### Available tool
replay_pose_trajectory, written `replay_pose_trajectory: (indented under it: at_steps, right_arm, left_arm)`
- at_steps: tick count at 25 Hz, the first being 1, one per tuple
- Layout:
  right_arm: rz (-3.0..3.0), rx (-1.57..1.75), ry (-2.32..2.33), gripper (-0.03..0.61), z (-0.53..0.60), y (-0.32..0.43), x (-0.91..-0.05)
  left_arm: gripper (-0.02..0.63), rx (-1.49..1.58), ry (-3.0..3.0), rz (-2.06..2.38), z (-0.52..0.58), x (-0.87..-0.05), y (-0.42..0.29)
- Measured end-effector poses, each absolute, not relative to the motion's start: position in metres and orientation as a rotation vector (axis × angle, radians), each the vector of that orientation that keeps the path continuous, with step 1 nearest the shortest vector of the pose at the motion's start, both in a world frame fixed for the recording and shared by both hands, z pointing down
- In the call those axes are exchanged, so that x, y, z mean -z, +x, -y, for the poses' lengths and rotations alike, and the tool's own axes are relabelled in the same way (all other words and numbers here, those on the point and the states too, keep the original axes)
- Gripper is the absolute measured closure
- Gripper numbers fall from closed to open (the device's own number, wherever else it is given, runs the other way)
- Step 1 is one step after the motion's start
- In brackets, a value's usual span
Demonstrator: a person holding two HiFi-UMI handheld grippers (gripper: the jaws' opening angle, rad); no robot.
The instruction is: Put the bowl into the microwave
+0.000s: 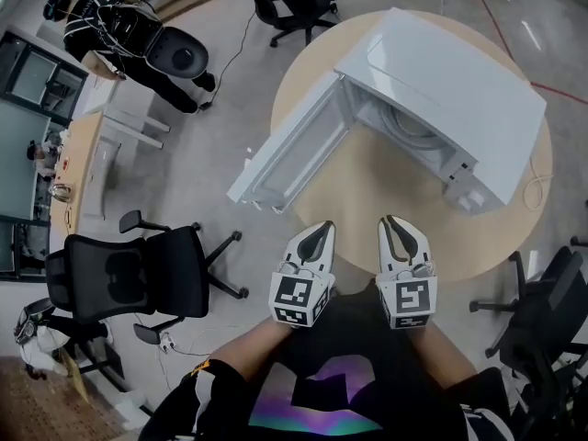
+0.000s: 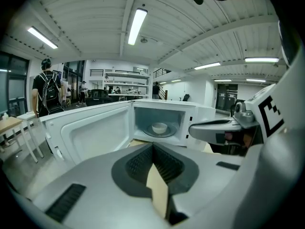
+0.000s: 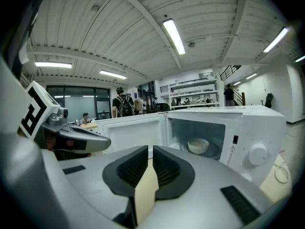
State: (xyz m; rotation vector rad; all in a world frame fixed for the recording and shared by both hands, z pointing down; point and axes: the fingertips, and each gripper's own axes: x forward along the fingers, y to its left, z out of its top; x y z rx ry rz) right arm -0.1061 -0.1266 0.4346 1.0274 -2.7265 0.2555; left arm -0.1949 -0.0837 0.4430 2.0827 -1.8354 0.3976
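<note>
While I hold both claws at the near edge of the round wooden counter (image 1: 367, 196), a person with a backpack (image 1: 92, 12) stands in the upper left of the head view. One black office chair (image 1: 129, 269) sits at lower left. Next comes the microwave door (image 1: 285, 159), swung wide open toward the left.

My left claw (image 2: 153, 146) has its jaws drawn together at the tips and grips nothing. Just to its right, my right claw (image 3: 148, 149) is likewise closed down to a hairline slit and holds nothing.

Beyond them the white microwave (image 1: 459, 90) takes up the upper right of the head view.

The bowl (image 2: 159, 127) is inside its cavity, upright on the round glass turntable (image 3: 217, 150). It is small, round and plain off-white with a smooth rim. From this low angle I cannot see into it.

I count one bowl, one microwave, one counter and two claws. Both claws are well apart from the bowl.
</note>
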Motion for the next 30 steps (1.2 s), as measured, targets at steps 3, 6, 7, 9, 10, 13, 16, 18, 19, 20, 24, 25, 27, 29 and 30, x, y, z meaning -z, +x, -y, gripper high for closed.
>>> replay_pose_trajectory:
  at_steps: [3,6,7,9,10,13,16,18,19,20,24,25,27,29,30]
  right_arm:
    - [2.691,-0.260,1.044,0.535,0.107,-0.117,-0.434]
    - [2.684,-0.248,1.054,0.535,0.086,-0.129,-0.431]
    - [2.680,-0.248,1.058,0.535,0.079,-0.134,-0.430]
    - [2.672,-0.243,1.063,0.535,0.064,-0.141,-0.428]
    - [2.670,-0.238,1.063,0.535,0.057,-0.145,-0.427]
    - [2.663,-0.237,1.059,0.535,0.032,-0.156,-0.424]
    - [2.648,-0.285,1.071,0.535,0.012,-0.161,-0.429]
    - [2.631,-0.313,1.093,0.535,-0.001,-0.160,-0.433]
    - [2.624,-0.317,1.105,0.535,-0.007,-0.159,-0.434]
    - [2.620,-0.314,1.116,0.535,-0.014,-0.159,-0.433]
    - [2.605,-0.309,1.141,0.535,-0.039,-0.157,-0.434]
    - [2.601,-0.313,1.149,0.535,-0.045,-0.156,-0.435]
    - [2.596,-0.320,1.169,0.535,-0.057,-0.153,-0.436]
    - [2.593,-0.329,1.189,0.535,-0.069,-0.151,-0.438]
    - [2.591,-0.336,1.199,0.535,-0.074,-0.150,-0.439]
  left_arm:
    - [0.568,-0.380,2.075,1.837,0.062,-0.444,-0.211]
    - [0.568,-0.362,2.075,1.832,0.038,-0.443,-0.225]
    - [0.568,-0.354,2.075,1.830,0.030,-0.443,-0.229]
    - [0.568,-0.333,2.071,1.829,0.016,-0.443,-0.237]
    - [0.568,-0.322,2.070,1.829,0.009,-0.442,-0.241]
    - [0.568,-0.290,2.075,1.827,-0.012,-0.440,-0.251]
    - [0.568,-0.270,2.090,1.813,-0.031,-0.440,-0.256]
    - [0.568,-0.260,2.102,1.803,-0.043,-0.439,-0.257]
    - [0.568,-0.256,2.109,1.798,-0.049,-0.439,-0.258]
    - [0.568,-0.252,2.117,1.792,-0.054,-0.438,-0.258]
    - [0.568,-0.237,2.150,1.770,-0.073,-0.437,-0.256]
    - [0.568,-0.235,2.157,1.764,-0.078,-0.436,-0.255]
    - [0.568,-0.233,2.171,1.751,-0.087,-0.437,-0.254]
    - [0.568,-0.234,2.182,1.735,-0.097,-0.439,-0.253]
    - [0.568,-0.237,2.187,1.726,-0.103,-0.441,-0.253]
